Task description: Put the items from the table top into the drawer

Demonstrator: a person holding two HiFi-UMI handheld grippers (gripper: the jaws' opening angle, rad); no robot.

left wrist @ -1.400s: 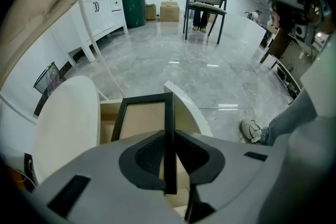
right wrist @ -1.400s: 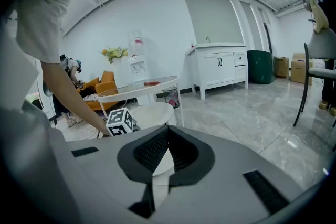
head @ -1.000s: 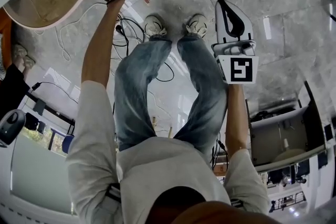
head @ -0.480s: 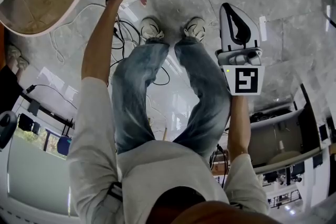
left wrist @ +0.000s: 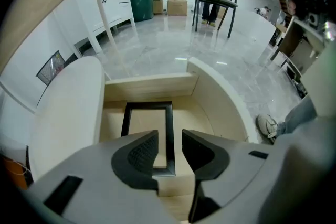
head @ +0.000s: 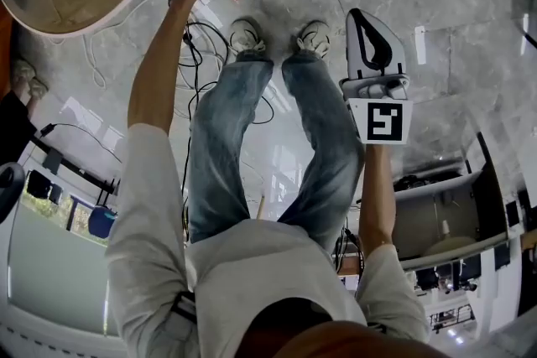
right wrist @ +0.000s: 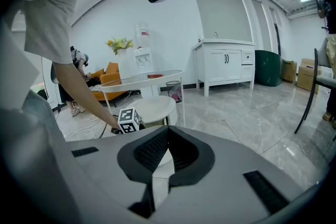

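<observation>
Just spread fingers (left wrist: pixel 139 152) of left gripper (left wrist: pixel 169 134) over drawer (left wrist: pixel 152 81), with frame (left wrist: pixel 149 105) flat inside, unpinched. Holding right gripper (right wrist: pixel 168 131) aside, fingers pressed together, empty. Judged light, stiff, thin: pinch 1 long rail.

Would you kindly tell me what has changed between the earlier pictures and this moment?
The left hand-held gripper has just been opening its jaws over the drawer. The black frame lies on the drawer floor beneath them, with the pads off it. The right hand-held gripper stayed shut and empty, where it was.
</observation>
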